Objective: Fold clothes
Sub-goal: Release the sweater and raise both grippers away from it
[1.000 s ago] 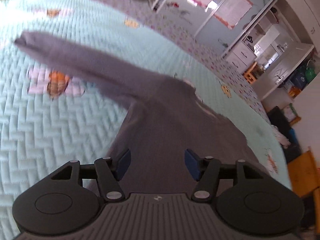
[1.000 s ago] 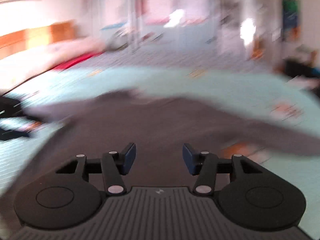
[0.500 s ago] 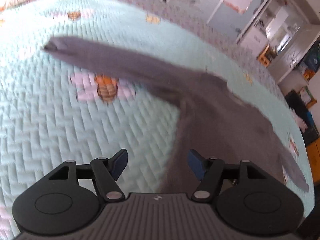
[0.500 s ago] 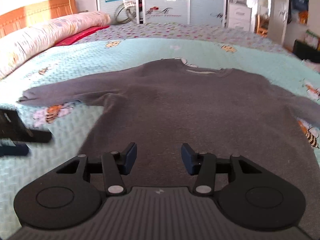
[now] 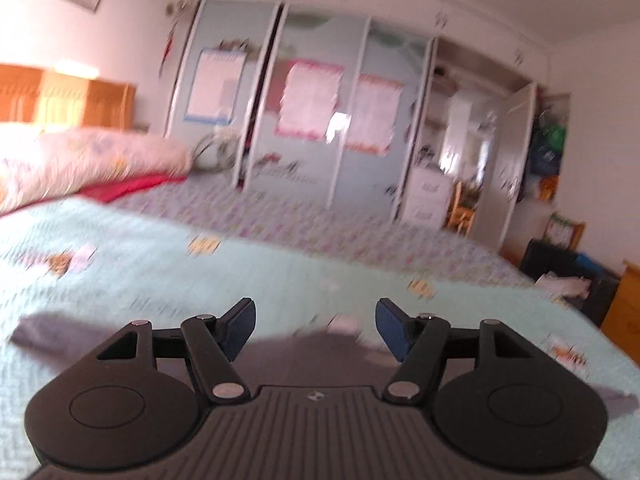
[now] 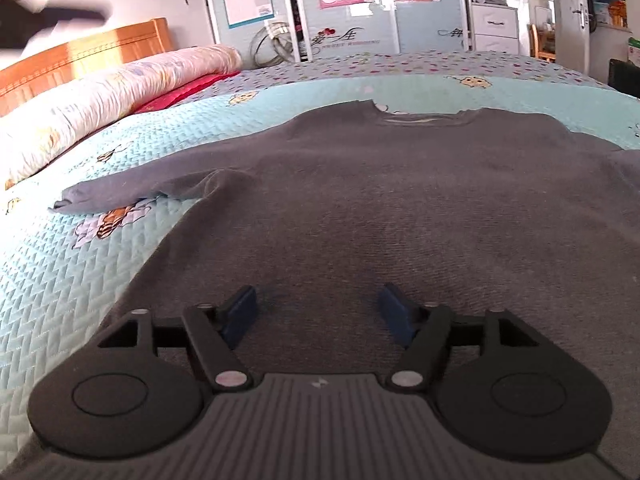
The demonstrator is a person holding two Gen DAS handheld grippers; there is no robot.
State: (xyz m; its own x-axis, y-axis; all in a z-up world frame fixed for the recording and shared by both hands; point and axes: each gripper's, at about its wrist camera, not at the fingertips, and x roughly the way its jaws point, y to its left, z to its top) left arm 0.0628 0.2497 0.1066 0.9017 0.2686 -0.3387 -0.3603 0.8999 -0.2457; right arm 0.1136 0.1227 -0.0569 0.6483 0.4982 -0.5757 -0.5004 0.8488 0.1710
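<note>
A dark grey long-sleeved sweater (image 6: 400, 208) lies flat on the bed, collar at the far side, its left sleeve (image 6: 132, 188) stretched out to the left. My right gripper (image 6: 318, 310) is open just above the sweater's near hem, nothing between its blue pads. In the blurred left wrist view only a strip of the grey sweater (image 5: 312, 346) shows low in the frame. My left gripper (image 5: 314, 326) is open and empty, raised and pointing level across the bed.
The bed has a pale turquoise quilt (image 6: 60, 264) with bee prints. A long floral pillow (image 6: 104, 96) and a red cloth (image 6: 184, 90) lie at the wooden headboard (image 6: 80, 56). Wardrobe doors (image 5: 316, 128) stand beyond the bed; a dark blurred shape (image 6: 48, 20) is at the top left.
The left gripper has swung upward from looking down on the sleeve to looking across the room. The right gripper has moved a little closer over the sweater's hem.
</note>
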